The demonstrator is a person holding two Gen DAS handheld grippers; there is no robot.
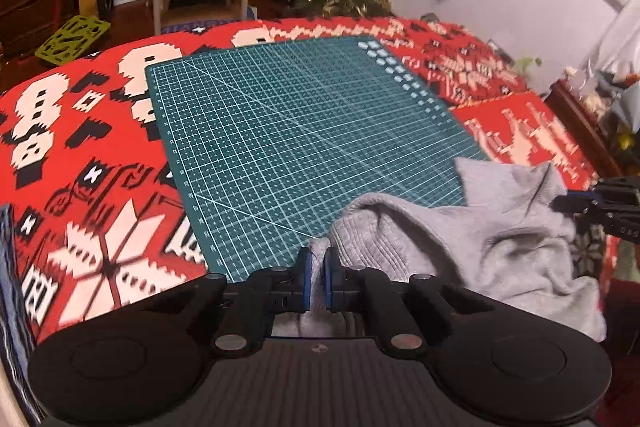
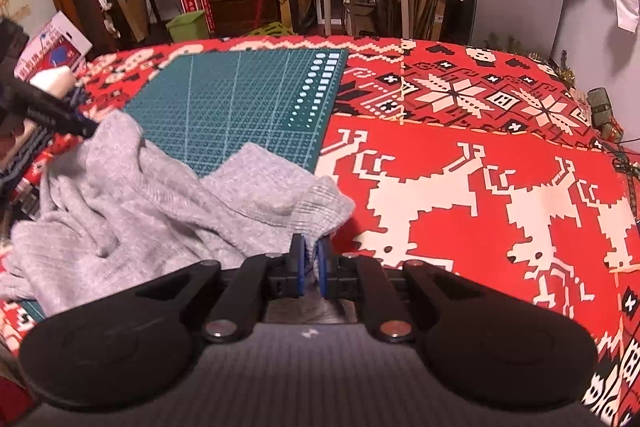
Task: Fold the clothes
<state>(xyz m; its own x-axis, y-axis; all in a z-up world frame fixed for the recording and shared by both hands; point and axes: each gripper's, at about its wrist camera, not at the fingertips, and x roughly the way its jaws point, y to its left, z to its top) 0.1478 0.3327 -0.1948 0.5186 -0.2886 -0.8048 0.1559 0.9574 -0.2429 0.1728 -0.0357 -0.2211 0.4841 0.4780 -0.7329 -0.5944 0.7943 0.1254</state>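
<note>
Left wrist view: your left claw (image 1: 316,277) is clamped on an edge of the grey sweater (image 1: 460,239); cloth shows between the blue pads (image 1: 305,279).
Right wrist view: your right claw (image 2: 310,269) is pinched on a ribbed hem of the same grey sweater (image 2: 152,211), pads nearly together with knit between them.
Garment position: crumpled, not flat, at the near edge of the green cutting mat (image 1: 304,147), spilling off it onto the red patterned cloth (image 2: 460,195) that covers the tabletop.
Fold state: loose heap with soft ridges; no clean crease visible. This fits both a garment being spread for folding and one being gathered mid-fold; I cannot tell which.
Handling advice: keep both pinches firm and level with each other, hold the edge between them taut, and let the mat's grid lines guide how square the edge sits. The knit looks soft and stretchy, so I judge a jerk would skew it.
Risk: the slack bulk could drag and bunch under the held edge.
Hidden: sleeves and collar cannot be picked out in the heap; the near part of the sweater is cut off behind each claw body.
Blur: the garment's folds and the opposite claw at the frame edges are smeared.
</note>
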